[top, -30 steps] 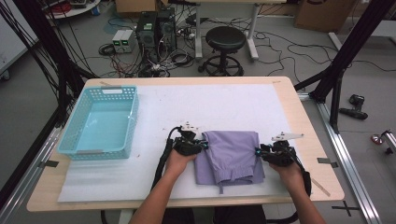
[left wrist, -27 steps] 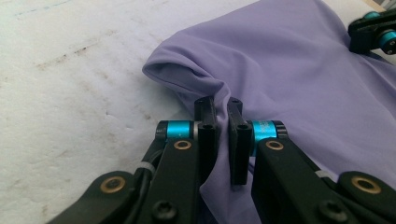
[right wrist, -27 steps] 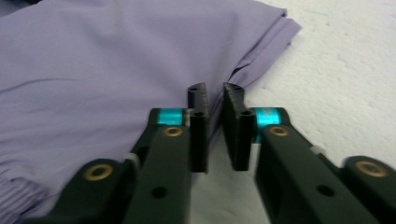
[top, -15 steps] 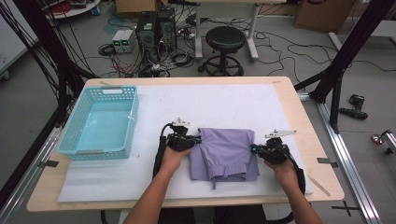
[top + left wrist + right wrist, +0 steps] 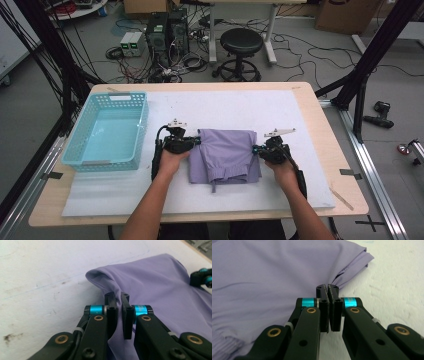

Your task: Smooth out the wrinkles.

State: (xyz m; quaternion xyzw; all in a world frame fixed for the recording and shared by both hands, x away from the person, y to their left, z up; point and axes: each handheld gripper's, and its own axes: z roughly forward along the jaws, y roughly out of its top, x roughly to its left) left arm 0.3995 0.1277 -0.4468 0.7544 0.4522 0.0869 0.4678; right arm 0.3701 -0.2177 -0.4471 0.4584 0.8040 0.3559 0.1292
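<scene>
A folded purple garment (image 5: 225, 156) lies on the white mat (image 5: 240, 107) in the middle of the table. My left gripper (image 5: 196, 142) is at its left edge, near the far corner, with the jaws shut on a raised fold of the cloth (image 5: 160, 285); the jaws (image 5: 119, 300) stand nearly together in the left gripper view. At the right edge my right gripper (image 5: 256, 149) is shut on the fabric, which bunches at the fingertips (image 5: 327, 290). The garment (image 5: 274, 272) spreads flat to the left in the right gripper view. A hand holds each gripper from the near side.
A light blue plastic basket (image 5: 107, 96) with nothing in it stands at the left of the mat, close to my left gripper. The wooden table (image 5: 312, 107) borders the mat. Beyond the far edge are a stool (image 5: 241, 42), computer cases and cables on the floor.
Both grippers have moved left and away from the person, and the purple garment has moved with them. It now lies flatter and closer to the basket.
</scene>
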